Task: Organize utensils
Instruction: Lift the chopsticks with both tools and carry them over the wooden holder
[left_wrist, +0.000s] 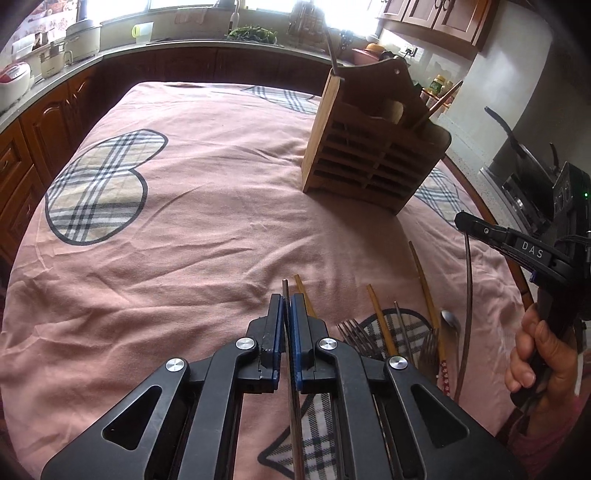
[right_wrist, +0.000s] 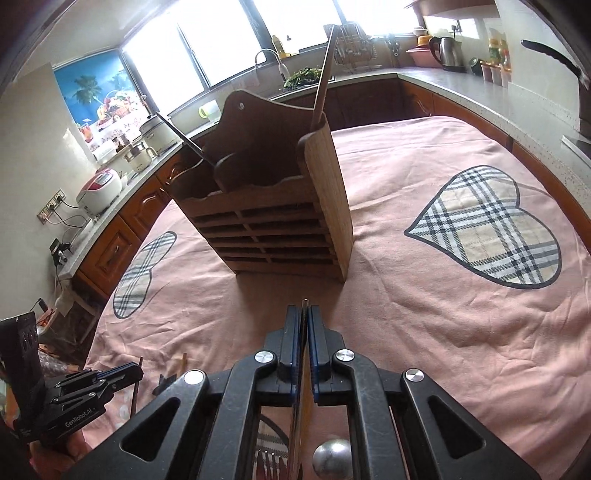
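Observation:
A wooden utensil holder (left_wrist: 373, 147) stands on the pink cloth, also in the right wrist view (right_wrist: 273, 206), with a few sticks in it. My left gripper (left_wrist: 287, 306) is shut on a thin metal utensil handle (left_wrist: 285, 291). My right gripper (right_wrist: 305, 312) is shut on a thin metal utensil (right_wrist: 304, 303); in the left wrist view (left_wrist: 466, 220) that utensil (left_wrist: 468, 295) hangs down from it. Loose forks (left_wrist: 356, 334), chopsticks (left_wrist: 424, 280) and a spoon (left_wrist: 450, 319) lie on the cloth near the front right.
The table has a pink cloth with plaid hearts (left_wrist: 99, 188). Kitchen counters with rice cookers (right_wrist: 99, 188), a kettle (right_wrist: 448, 51) and a sink surround it. A person's hand (left_wrist: 543, 350) holds the right gripper. A pan handle (right_wrist: 554, 59) juts in at right.

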